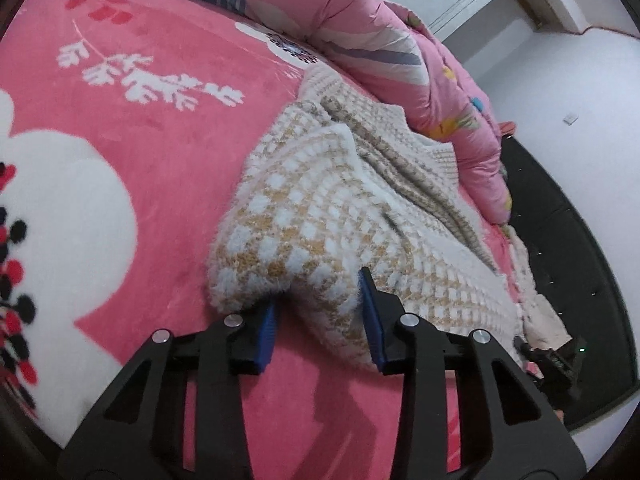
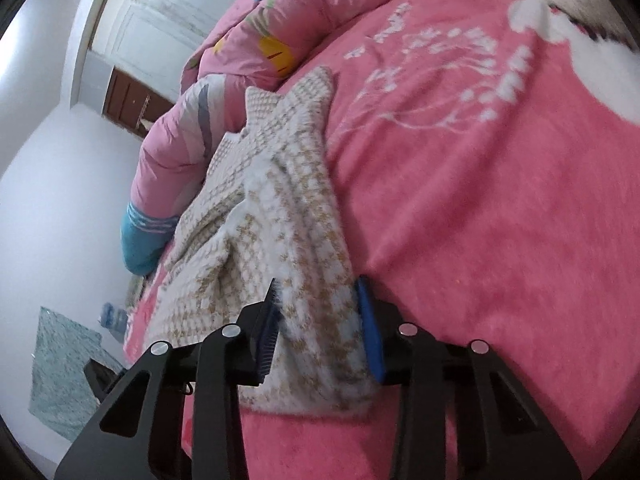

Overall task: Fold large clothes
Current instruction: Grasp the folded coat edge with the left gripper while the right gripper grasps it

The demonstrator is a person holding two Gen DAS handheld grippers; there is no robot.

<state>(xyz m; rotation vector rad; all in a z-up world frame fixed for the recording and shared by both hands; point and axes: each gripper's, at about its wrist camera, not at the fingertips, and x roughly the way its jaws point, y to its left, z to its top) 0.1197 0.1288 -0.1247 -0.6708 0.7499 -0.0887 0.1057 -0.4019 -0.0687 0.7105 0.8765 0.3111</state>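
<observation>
A fuzzy white and tan checked knit garment lies folded over itself on a pink blanket. My left gripper is open, its blue pads either side of a bulging fold at the garment's near end. In the right wrist view the same garment stretches away along the bed. My right gripper is open, its jaws standing either side of the garment's near edge, with cloth lying between the pads. The right gripper also shows in the left wrist view at the garment's far corner.
The pink blanket has white flower prints. A bunched pink duvet lies along the garment's far side, also in the right wrist view. A dark bed edge, white walls, a white door and a teal mat lie beyond.
</observation>
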